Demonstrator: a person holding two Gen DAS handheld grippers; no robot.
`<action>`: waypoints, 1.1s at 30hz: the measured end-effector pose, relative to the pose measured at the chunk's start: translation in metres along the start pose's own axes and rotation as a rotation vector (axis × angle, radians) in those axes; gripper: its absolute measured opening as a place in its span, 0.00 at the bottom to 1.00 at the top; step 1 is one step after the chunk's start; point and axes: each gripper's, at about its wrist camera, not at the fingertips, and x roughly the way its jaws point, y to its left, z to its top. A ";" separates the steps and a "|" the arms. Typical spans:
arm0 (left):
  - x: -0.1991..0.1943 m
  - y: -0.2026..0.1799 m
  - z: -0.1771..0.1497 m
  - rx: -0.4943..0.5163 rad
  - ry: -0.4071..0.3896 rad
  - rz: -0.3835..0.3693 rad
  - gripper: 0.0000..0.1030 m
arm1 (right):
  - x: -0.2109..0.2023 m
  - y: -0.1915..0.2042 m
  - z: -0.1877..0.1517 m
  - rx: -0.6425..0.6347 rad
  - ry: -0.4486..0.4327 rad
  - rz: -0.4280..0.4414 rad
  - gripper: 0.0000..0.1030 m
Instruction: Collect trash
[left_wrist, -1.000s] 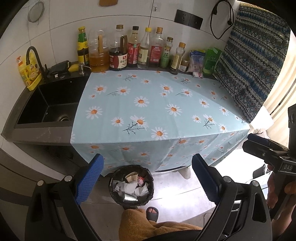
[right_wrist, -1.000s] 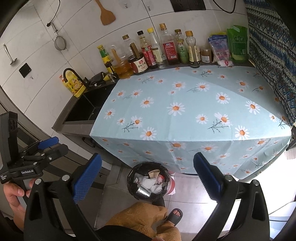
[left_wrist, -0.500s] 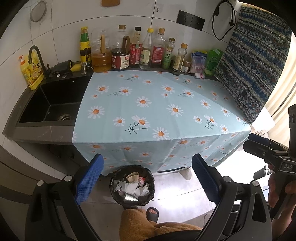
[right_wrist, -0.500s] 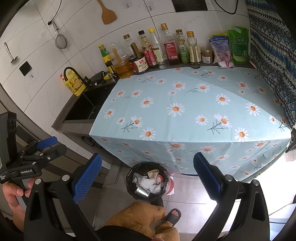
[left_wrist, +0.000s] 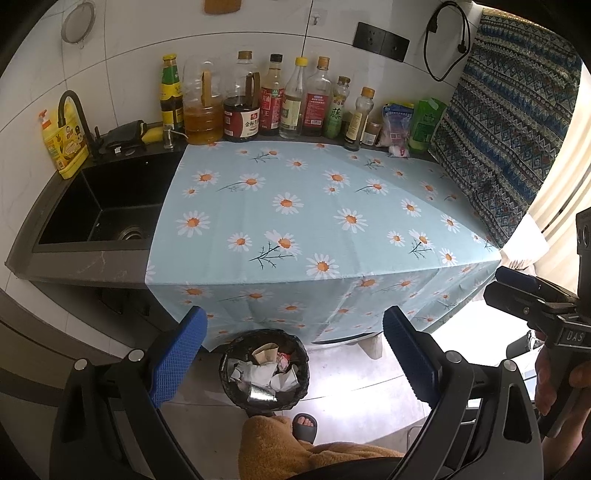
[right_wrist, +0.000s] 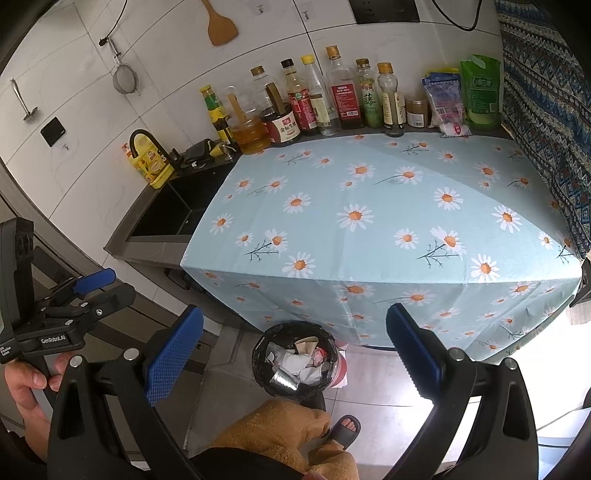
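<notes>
Where readable, "GenRobot.AI" on left tool (right_wrist: 94, 291)

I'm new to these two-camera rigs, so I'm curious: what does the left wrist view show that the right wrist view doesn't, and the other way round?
Only the left wrist view shows the sink drain, and the right gripper at its edge.

Only the right wrist view shows the whole wooden spatula, a ladle on the wall, something pink behind the bin, and the left gripper.

Both show the daisy tablecloth, the bottle row, and the trash bin full of crumpled paper on the floor.
</notes>
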 end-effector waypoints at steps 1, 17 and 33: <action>-0.001 0.001 0.000 0.000 0.000 0.000 0.91 | 0.000 0.000 0.000 -0.001 0.001 -0.001 0.95; -0.001 0.001 0.000 -0.002 0.002 0.001 0.91 | 0.001 -0.001 0.001 -0.001 0.004 -0.002 0.95; 0.001 -0.002 0.001 0.001 0.001 -0.002 0.91 | 0.000 -0.004 0.003 -0.007 0.006 -0.004 0.95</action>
